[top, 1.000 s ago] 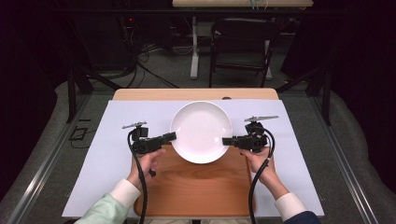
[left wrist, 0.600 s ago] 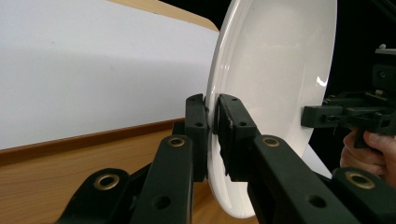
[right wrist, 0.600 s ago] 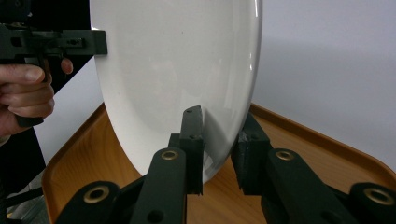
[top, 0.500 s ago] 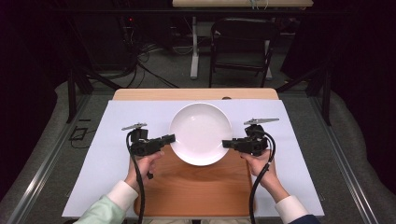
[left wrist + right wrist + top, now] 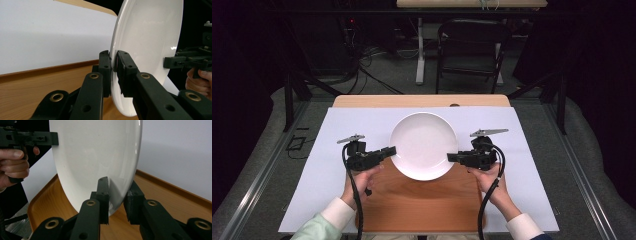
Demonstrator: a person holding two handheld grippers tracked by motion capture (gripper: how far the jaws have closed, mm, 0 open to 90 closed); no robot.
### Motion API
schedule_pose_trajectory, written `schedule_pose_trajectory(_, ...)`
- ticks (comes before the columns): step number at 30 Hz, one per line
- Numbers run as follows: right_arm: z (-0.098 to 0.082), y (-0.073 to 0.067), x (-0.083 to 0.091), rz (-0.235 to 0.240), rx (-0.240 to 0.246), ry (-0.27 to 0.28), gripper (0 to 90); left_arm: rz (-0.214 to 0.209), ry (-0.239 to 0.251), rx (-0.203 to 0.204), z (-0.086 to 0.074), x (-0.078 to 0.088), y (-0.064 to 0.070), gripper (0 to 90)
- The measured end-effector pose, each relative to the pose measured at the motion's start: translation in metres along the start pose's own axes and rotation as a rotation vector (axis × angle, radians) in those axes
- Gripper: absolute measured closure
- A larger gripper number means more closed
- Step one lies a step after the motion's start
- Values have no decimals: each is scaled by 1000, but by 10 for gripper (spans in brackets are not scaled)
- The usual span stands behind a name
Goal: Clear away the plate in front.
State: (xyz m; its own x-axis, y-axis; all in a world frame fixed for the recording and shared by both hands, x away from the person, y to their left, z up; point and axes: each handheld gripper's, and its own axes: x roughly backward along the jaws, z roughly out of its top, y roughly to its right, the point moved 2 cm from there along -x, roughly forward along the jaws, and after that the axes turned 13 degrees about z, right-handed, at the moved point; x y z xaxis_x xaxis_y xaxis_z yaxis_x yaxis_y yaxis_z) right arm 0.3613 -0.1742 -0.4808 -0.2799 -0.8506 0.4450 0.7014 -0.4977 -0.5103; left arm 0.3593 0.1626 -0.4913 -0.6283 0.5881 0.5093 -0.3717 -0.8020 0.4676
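White plate [image 5: 423, 145] held between both tools, over the far edge of the wooden tray [image 5: 422, 200] and the white sheet [image 5: 312, 135] that covers the surface.

Left hand-held gripper [image 5: 388, 150] bites the plate rim at about 9 o'clock, jaws nearly closed, one pad on each face of the rim [image 5: 113, 72]. Right hand-held gripper [image 5: 451, 157] does the same at about 4 o'clock [image 5: 117, 202]. Grips on nearly opposite sides likely share the weight and stop the plate tipping; a single rim pinch would let it swing.

From both gripper views the plate seems lifted clear of the tray, though how far I cannot tell.

Room: open sheet at 12, 9 and 3 o'clock of the plate, bare tray at 6. The tray's raised lip [image 5: 172, 188] lies under the plate; the surface's far edge [image 5: 422, 100] sits well beyond.
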Motion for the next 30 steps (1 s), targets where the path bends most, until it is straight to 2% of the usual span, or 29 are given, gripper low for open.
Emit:
schedule_pose_trajectory(3,-2,-5,0,-2,-1,-4,769,5,2,-27,-1,5,1,819)
schedule_pose_trajectory(8,-5,-10,-2,2,-1,-14,768,10,-1,-34,-4,11,1,818)
schedule_pose_trajectory(18,-10,-20,-2,-2,19,-38,776,14,-34,-73,-15,20,2,818)
schedule_pose_trajectory(25,-16,-26,5,-2,15,-34,783,-3,-52,-80,-21,22,5,818)
schedule_pose_trajectory(30,-22,-30,9,0,10,-37,787,-10,-71,-71,-27,23,6,817)
